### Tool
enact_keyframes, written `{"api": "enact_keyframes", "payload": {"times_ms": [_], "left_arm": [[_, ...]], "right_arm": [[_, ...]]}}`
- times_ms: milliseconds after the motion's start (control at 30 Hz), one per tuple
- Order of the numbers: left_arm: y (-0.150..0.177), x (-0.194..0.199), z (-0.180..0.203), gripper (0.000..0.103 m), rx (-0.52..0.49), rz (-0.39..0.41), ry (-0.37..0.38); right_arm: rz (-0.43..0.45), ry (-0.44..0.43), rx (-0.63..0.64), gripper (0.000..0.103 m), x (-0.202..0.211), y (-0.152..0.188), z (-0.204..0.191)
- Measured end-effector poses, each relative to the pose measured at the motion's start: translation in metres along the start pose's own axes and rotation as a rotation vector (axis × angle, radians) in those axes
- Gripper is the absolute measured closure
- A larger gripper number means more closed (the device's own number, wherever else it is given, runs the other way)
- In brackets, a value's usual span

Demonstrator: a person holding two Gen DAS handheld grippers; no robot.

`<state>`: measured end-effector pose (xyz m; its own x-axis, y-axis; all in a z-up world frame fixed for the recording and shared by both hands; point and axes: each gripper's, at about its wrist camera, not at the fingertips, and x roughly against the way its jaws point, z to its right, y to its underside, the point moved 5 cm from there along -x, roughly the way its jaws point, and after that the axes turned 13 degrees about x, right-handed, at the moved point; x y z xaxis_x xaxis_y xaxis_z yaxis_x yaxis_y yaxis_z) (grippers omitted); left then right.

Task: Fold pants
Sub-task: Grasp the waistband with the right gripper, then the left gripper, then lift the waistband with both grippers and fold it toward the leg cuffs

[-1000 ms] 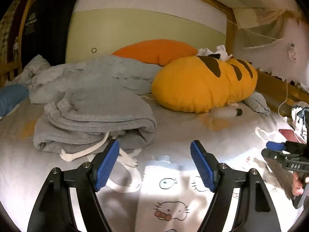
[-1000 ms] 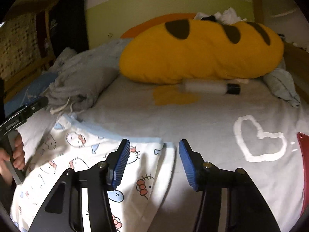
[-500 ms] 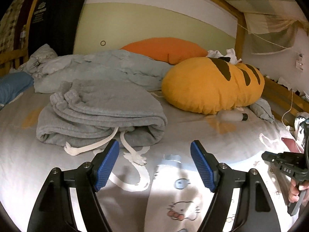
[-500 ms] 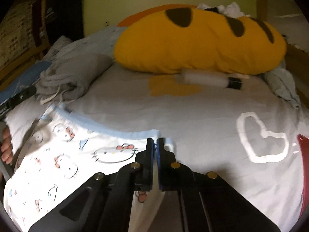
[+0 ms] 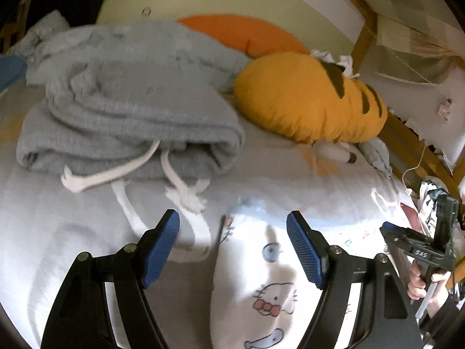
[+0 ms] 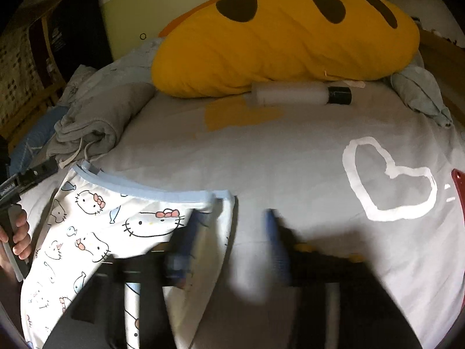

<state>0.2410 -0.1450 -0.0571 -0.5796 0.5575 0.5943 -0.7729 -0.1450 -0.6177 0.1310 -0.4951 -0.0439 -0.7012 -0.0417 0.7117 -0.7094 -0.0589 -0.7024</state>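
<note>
White pants printed with cartoon cats and fish (image 6: 96, 226), with a light blue waistband (image 6: 151, 193), lie flat on the grey bed sheet. They also show in the left wrist view (image 5: 261, 276). My left gripper (image 5: 232, 247) is open and empty, low over the pants' left waistband corner. My right gripper (image 6: 235, 238) is open, blurred with motion, at the waistband's right corner; one finger lies over the cloth. The right gripper also appears in the left wrist view (image 5: 407, 241).
A folded grey sweatpants pile with white drawstrings (image 5: 125, 122) lies just behind the left gripper. A big yellow striped pillow (image 6: 284, 37), a white bottle (image 6: 299, 94), an orange pillow (image 5: 247, 35) and a wooden bed rail (image 5: 415, 145) lie at the back and right.
My right gripper was open, shut on the waistband corner half a second ago, and has now sprung open. My left gripper has dipped closer to the bed, still open.
</note>
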Motion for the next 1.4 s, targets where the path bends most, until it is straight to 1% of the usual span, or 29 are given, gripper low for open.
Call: {"api": "enact_keyframes", "payload": {"times_ms": [67,133,267,433,467,533,600,667,700,767,800,833,867,900,933,967,1033,1100,1167,1233,1333,1400], "left_arm": [[0.002,-0.005,-0.006,0.028,0.026,-0.033,-0.007],[0.004,-0.011,-0.011,0.028,0.061,-0.082,0.013],[0.013,-0.024,-0.012,0.028,0.096,-0.184,0.088],[0.017,-0.039,-0.004,0.030,0.077,-0.242,0.142],[0.015,-0.042,-0.004,0.032,0.083,-0.246,0.154],[0.011,-0.046,-0.004,0.049,0.106,-0.260,0.200],[0.010,-0.051,-0.005,0.057,0.146,-0.289,0.263],[0.009,-0.054,-0.005,0.059,0.171,-0.306,0.295],[0.008,-0.056,-0.005,0.059,0.174,-0.307,0.298],[0.008,-0.058,0.000,0.059,0.162,-0.305,0.290],[0.009,-0.059,0.001,0.059,0.153,-0.306,0.284],[0.009,-0.060,0.003,0.059,0.146,-0.306,0.279],[0.009,-0.061,0.004,0.059,0.142,-0.305,0.276],[0.009,-0.060,0.004,0.065,0.138,-0.301,0.272],[0.009,-0.060,0.005,0.088,0.137,-0.300,0.278],[0.010,-0.060,0.006,0.095,0.140,-0.306,0.291],[0.007,-0.057,0.009,0.096,0.125,-0.280,0.290],[0.004,-0.048,0.015,0.097,0.087,-0.228,0.291],[-0.001,-0.035,0.021,0.097,0.048,-0.168,0.292],[-0.005,-0.023,0.029,0.097,0.013,-0.119,0.303],[-0.009,0.002,0.040,0.097,-0.040,-0.055,0.333],[-0.009,0.015,0.043,0.097,-0.052,-0.033,0.337]], "right_arm": [[-0.011,-0.068,-0.027,0.044,0.000,0.003,0.002],[-0.042,-0.150,-0.053,0.044,-0.008,0.008,0.001],[-0.058,-0.199,-0.047,0.044,-0.016,0.011,-0.003],[-0.068,-0.318,-0.052,0.044,-0.030,0.007,-0.013],[-0.066,-0.330,-0.054,0.044,-0.032,0.006,-0.015],[-0.058,-0.369,-0.075,0.044,-0.036,0.003,-0.016],[-0.056,-0.395,-0.097,0.048,-0.040,0.002,-0.015],[-0.057,-0.417,-0.124,0.055,-0.043,0.002,-0.013],[-0.055,-0.427,-0.138,0.057,-0.044,0.001,-0.012],[-0.055,-0.432,-0.159,0.064,-0.047,0.000,-0.011],[-0.055,-0.432,-0.168,0.065,-0.048,-0.001,-0.011],[-0.054,-0.433,-0.174,0.069,-0.050,-0.002,-0.012],[-0.056,-0.434,-0.175,0.078,-0.051,-0.003,-0.013],[-0.060,-0.435,-0.175,0.086,-0.052,-0.002,-0.013],[-0.060,-0.437,-0.172,0.094,-0.052,-0.002,-0.014],[-0.053,-0.436,-0.158,0.097,-0.050,-0.003,-0.016],[-0.017,-0.398,-0.119,0.099,-0.042,-0.008,-0.020],[0.037,-0.367,-0.086,0.099,-0.030,-0.016,-0.025],[0.066,-0.350,-0.067,0.099,-0.022,-0.022,-0.027],[0.086,-0.316,-0.037,0.099,-0.012,-0.027,-0.033],[0.114,-0.306,-0.016,0.099,0.005,-0.031,-0.039],[0.138,-0.311,-0.010,0.099,0.021,-0.032,-0.041]]}}
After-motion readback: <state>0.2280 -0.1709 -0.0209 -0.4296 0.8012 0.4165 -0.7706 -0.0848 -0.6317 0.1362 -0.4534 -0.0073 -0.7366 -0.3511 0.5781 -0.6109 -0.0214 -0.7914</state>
